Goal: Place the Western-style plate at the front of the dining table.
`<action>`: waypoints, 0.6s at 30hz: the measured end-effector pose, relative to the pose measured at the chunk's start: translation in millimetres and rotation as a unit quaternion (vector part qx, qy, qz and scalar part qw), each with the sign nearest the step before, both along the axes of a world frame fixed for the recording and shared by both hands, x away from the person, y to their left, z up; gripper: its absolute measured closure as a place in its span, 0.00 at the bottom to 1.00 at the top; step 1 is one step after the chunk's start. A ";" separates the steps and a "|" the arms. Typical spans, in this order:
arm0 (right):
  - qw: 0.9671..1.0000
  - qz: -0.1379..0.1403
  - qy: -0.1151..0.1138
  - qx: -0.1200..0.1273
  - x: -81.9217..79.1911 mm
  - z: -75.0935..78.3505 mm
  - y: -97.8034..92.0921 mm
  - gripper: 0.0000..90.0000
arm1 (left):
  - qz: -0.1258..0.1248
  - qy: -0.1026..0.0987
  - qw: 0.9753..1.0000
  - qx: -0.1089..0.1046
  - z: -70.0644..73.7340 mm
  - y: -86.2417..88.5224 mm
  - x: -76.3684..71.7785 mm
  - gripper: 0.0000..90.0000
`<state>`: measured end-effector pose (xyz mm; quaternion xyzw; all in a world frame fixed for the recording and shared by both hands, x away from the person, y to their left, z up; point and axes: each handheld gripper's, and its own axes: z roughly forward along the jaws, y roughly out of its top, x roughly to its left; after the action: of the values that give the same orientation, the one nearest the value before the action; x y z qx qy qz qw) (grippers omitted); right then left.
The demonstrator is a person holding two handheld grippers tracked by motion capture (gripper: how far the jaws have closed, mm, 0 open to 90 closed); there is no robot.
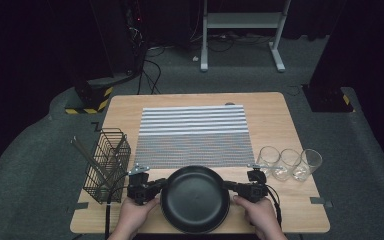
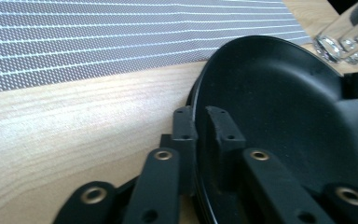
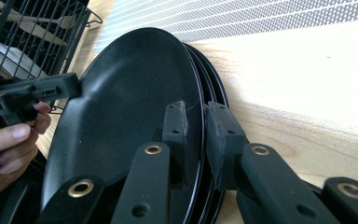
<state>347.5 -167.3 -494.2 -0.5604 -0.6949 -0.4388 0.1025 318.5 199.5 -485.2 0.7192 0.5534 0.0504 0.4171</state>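
The black plate (image 1: 195, 199) sat between the two grippers, at the near edge of the wooden table (image 1: 280, 120), with the left gripper (image 1: 156, 189) at its left rim and the right gripper (image 1: 231, 188) at its right rim. In the left gripper view the jaws were closed on the rim of the plate (image 2: 279, 116), one jaw on the outside and one inside the dish, so that the plate's bowl spread away to the right of that gripper. In the right gripper view the jaws likewise pinched the rim of the plate (image 3: 130, 107), which stretched off to the left of the gripper; more dark rims showed just behind the gripped one, so it appeared to be the top of a stack, though how many lay under it could not be told. Beyond the plate, ahead of both grippers, lay a striped grey mat (image 1: 194, 135). Out past the left gripper stood a black wire basket (image 1: 106, 165) with utensils, and out past the right gripper stood three clear glasses (image 1: 290, 163) in a row. A hand (image 1: 135, 215) held the left gripper from below, and another hand (image 1: 260, 215) held the right one.
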 end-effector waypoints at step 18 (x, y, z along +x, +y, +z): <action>1.000 0.002 0.002 -0.004 0.3 -0.3 5.3 0.90 | 0.003 0.027 0.999 -0.025 -10.0 4.8 -10.0 0.82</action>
<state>347.8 -162.0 -494.4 -0.5601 -0.6977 -0.4346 0.1024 308.4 204.3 -495.2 0.7080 0.5677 0.0186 0.4197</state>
